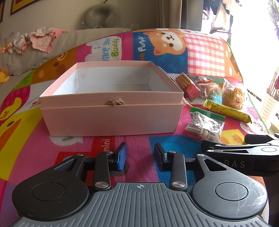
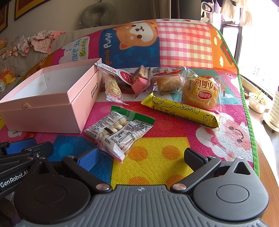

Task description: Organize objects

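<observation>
An open, empty pink box (image 1: pixel 111 118) (image 2: pixel 52 111) sits on a colourful play mat. Right of it lie snack packs: a clear bag of white candies with a green top (image 2: pixel 120 131) (image 1: pixel 205 124), a yellow Cheese bar (image 2: pixel 181 110) (image 1: pixel 226 110), a wrapped bun (image 2: pixel 200 94) (image 1: pixel 233 97), a smaller wrapped bread (image 2: pixel 167 83), a biscuit-stick pack with pink dip (image 2: pixel 141 80) (image 1: pixel 188 85) and a grain bar (image 2: pixel 112 87). My left gripper (image 1: pixel 140 156) is open and empty in front of the box. My right gripper (image 2: pixel 141 157) is wide open and empty, just short of the candy bag.
The play mat (image 2: pixel 157 157) covers a table whose wooden edge (image 2: pixel 268 174) shows at the right. A grey sofa with baby clothes (image 1: pixel 38 40) lies behind on the left. A neck pillow (image 2: pixel 97 15) leans on the wall. A bright window is at the right.
</observation>
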